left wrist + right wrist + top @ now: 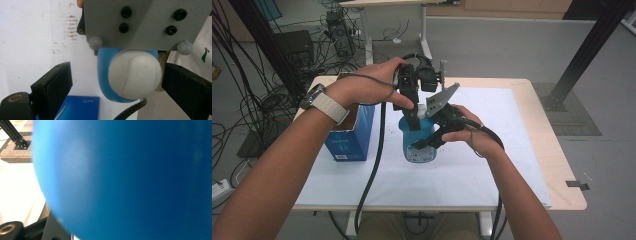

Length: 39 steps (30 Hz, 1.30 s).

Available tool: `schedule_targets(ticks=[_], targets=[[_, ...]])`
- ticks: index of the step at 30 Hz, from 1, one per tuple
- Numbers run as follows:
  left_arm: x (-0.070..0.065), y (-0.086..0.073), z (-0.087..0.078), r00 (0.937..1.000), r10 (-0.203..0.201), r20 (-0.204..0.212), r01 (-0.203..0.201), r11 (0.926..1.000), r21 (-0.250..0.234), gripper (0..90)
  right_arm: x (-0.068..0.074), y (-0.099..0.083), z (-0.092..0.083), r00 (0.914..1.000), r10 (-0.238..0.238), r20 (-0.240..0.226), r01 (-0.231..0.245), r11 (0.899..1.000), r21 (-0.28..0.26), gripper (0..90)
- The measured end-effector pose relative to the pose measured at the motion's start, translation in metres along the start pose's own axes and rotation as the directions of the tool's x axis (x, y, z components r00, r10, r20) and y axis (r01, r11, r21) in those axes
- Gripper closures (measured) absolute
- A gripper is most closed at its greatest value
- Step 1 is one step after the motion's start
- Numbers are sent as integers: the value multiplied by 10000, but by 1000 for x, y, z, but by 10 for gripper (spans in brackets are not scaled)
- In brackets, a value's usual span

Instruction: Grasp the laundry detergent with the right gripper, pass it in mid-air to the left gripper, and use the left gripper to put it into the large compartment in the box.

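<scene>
A blue bottle [421, 150] with a white cap [419, 115] stands upright on the white sheet near the middle of the table. My right gripper [426, 139] comes in from the right and is shut on the bottle's body; up close the blue bottle [125, 180] blurs across the right gripper view. My left gripper [412, 111] points down over the bottle's top. In the left gripper view the white cap [135, 75] lies between the open jaws. The right-hand finger [187, 92] is close against the cap, while the left-hand finger [53, 87] stands clear of it.
A blue carton [350, 134] stands open-topped to the left of the bottle, with the left forearm above it. The right gripper's grey plate [145, 22] hangs just above the cap. Cables trail toward the table's near edge [437, 206]. A black frame post [584, 55] rises at back right.
</scene>
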State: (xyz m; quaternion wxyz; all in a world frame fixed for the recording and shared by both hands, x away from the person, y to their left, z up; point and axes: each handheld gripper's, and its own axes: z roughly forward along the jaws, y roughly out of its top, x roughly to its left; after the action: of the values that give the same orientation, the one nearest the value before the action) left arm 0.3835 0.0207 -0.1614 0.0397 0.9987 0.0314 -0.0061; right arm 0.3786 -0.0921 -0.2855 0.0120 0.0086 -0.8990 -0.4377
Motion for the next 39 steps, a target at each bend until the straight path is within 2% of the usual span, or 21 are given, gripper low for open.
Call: schedule_targets(ticks=[39], targets=[[1, -3, 1, 9999, -94, -79, 92, 9997, -230, 101, -1, -1, 1, 10000, 3, -12, -3, 10000, 30, 439]])
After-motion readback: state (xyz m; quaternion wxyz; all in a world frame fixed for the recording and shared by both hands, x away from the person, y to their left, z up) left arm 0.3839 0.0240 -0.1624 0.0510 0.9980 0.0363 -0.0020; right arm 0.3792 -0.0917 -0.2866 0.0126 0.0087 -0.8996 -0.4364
